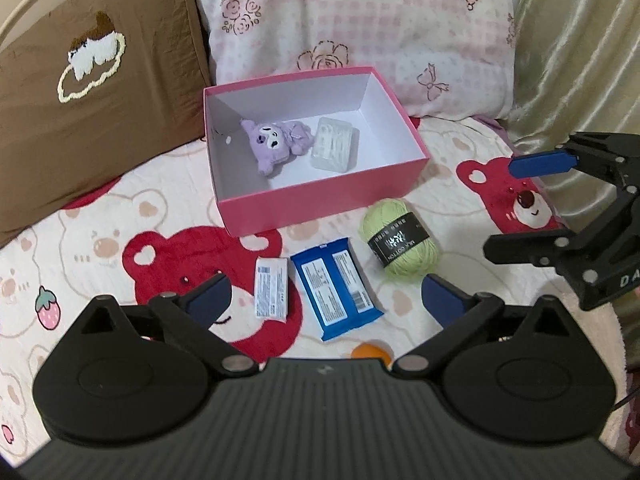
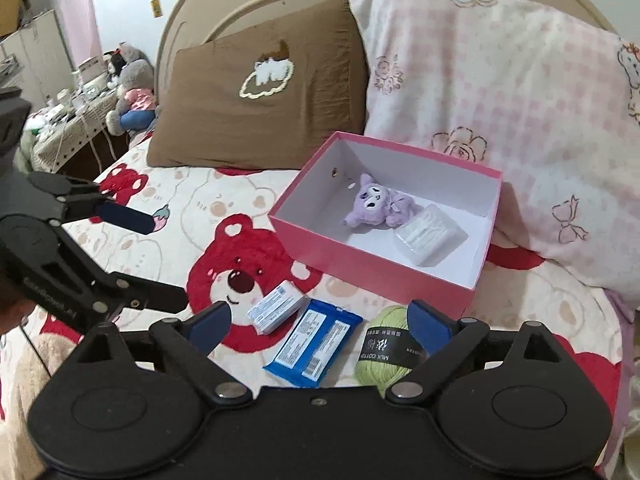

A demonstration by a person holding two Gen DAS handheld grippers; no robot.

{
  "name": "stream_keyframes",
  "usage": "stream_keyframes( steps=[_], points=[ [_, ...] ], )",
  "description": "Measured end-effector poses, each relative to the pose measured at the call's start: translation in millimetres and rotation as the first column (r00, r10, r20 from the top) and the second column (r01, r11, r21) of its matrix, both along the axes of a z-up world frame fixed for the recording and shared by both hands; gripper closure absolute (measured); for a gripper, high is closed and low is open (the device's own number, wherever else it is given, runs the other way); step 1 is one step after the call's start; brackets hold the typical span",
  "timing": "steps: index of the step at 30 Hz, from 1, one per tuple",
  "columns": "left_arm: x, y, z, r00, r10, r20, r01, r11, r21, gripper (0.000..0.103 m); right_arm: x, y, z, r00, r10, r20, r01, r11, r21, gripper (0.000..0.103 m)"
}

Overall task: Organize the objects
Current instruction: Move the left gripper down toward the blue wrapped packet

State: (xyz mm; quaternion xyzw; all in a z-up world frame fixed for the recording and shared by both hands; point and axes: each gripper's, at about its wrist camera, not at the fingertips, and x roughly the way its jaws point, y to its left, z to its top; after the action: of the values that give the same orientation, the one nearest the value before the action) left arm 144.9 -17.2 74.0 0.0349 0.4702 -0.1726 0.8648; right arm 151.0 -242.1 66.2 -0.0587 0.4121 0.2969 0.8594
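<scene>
Yarn (image 1: pixel 398 242): green ball, black band reading "MILK COTTON"; on the bed (image 1: pixel 120 208) just outside the box's near corner, just ahead of the right tongs (image 2: pixel 320 322), partly behind their right finger.
Blue pack (image 1: pixel 335 288): white printed labels, text too small to read; between both tongs' fingers.
White pack (image 1: pixel 272 289): beside the blue pack, print unreadable.
Box (image 1: pixel 320 204): pink, open, holding a purple plush (image 1: pixel 276 144) and a clear case (image 1: pixel 334 148) side by side.
Left tongs (image 1: pixel 326 300): spread wide, holding nothing.
Right tongs: wide open, holding nothing.
</scene>
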Motion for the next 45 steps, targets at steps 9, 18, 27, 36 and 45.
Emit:
stream_keyframes(
  steps=[9, 18, 27, 36, 45],
  points=[
    [-8, 11, -8, 0.998, 0.000, -0.062, -0.003, 0.998, -0.055, 0.000, -23, -4, 5, 0.985, -0.102, 0.143, 0.110, 0.993, -0.047, 0.006],
    [-18, 14, -33, 0.994, -0.005, -0.108, 0.000, 0.999, -0.045, 0.000, -62, 6, -18, 0.971, -0.013, 0.237, 0.013, 1.000, 0.002, 0.006],
    [-26, 22, -52, 0.994, 0.005, -0.114, -0.012, 0.998, -0.062, 0.001, -69, 24, -57, 0.984, 0.034, 0.175, -0.023, 0.998, -0.062, 0.006],
    [-31, 27, -62, 0.991, -0.004, -0.136, -0.006, 0.997, -0.072, 0.003, -70, 30, -72, 0.997, 0.072, 0.030, -0.071, 0.997, -0.045, 0.006],
    [-22, 24, -87, 0.981, 0.040, -0.191, -0.064, 0.990, -0.122, 0.003, -62, 42, -91, 0.993, 0.086, -0.075, -0.092, 0.993, -0.073, 0.006]
  ],
)
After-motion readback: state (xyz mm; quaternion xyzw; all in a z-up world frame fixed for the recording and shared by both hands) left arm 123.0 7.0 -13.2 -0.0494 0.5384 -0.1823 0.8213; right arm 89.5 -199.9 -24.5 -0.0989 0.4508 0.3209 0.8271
